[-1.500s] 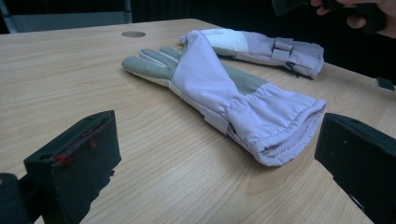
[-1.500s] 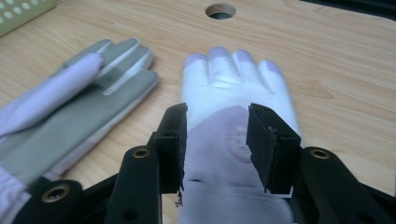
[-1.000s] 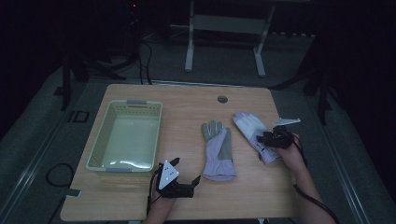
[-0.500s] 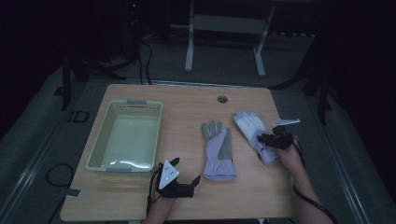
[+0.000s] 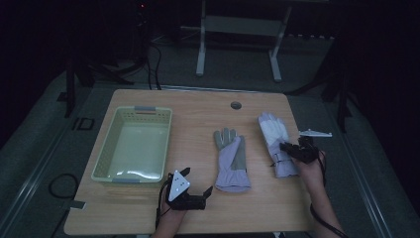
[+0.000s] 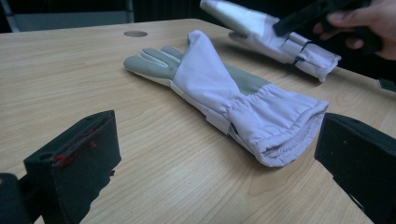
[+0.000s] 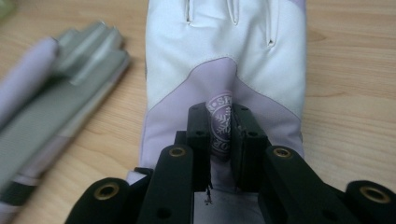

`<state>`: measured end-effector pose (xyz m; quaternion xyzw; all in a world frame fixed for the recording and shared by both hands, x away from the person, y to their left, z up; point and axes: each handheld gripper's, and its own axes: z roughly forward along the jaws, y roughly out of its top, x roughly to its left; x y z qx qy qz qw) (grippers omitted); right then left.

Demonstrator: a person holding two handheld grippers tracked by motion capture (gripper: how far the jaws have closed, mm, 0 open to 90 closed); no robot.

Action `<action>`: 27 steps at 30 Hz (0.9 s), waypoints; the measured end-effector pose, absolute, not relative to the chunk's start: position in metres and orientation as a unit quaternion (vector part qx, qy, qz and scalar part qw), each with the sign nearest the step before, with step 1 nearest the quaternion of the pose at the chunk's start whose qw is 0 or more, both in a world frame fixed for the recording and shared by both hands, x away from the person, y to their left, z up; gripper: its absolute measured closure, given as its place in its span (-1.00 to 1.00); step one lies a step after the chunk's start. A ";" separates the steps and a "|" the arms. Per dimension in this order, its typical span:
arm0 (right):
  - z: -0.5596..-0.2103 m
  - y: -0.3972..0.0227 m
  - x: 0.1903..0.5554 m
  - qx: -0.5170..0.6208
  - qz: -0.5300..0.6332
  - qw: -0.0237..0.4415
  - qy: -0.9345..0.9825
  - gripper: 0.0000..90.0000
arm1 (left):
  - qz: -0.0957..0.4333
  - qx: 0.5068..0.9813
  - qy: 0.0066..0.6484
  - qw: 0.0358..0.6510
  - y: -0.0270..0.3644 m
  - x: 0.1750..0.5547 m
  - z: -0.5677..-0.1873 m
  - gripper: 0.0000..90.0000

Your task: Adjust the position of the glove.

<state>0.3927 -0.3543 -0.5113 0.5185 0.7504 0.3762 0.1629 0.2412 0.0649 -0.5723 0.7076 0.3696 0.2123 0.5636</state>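
Two pale lilac gloves lie on the wooden table. The middle glove (image 5: 230, 158) (image 6: 219, 88) (image 7: 51, 93) lies flat with its grey palm up and its cuff toward the person. The right glove (image 5: 273, 130) (image 6: 261, 28) (image 7: 224, 42) lies white back up. My right gripper (image 5: 285, 148) (image 7: 220, 126) has just been closing and is shut on a pinched fold of fabric with a round logo on that glove's back. My left gripper (image 5: 198, 181) (image 6: 215, 163) rests open near the front edge, facing the middle glove's cuff, with nothing between its jaws.
A pale green plastic basket (image 5: 106, 153) stands empty on the table's left half. A round cable hole (image 5: 236, 105) sits near the far edge. Behind the table are a dark floor and a metal stand's legs (image 5: 200, 49).
The right gripper's jaws have closed on the right glove's back, and the hand has shifted slightly with it. The left gripper and the middle glove have not moved.
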 end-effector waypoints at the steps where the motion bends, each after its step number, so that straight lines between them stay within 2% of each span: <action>1: -0.507 -0.353 0.387 0.518 0.384 0.162 0.747 0.77 | 0.212 0.708 0.369 0.563 0.065 0.241 -0.572 -0.99; 17: -0.470 -0.331 0.326 0.576 0.396 0.216 0.682 0.77 | 0.213 0.708 0.370 0.562 0.065 0.241 -0.572 -0.99; 22: -0.479 -0.325 0.324 0.599 0.381 0.219 0.669 0.77 | 0.214 0.709 0.369 0.562 0.065 0.241 -0.572 -0.99; 27: -0.503 -0.320 0.336 0.611 0.350 0.213 0.677 0.77 | 0.213 0.709 0.369 0.562 0.065 0.241 -0.572 -0.99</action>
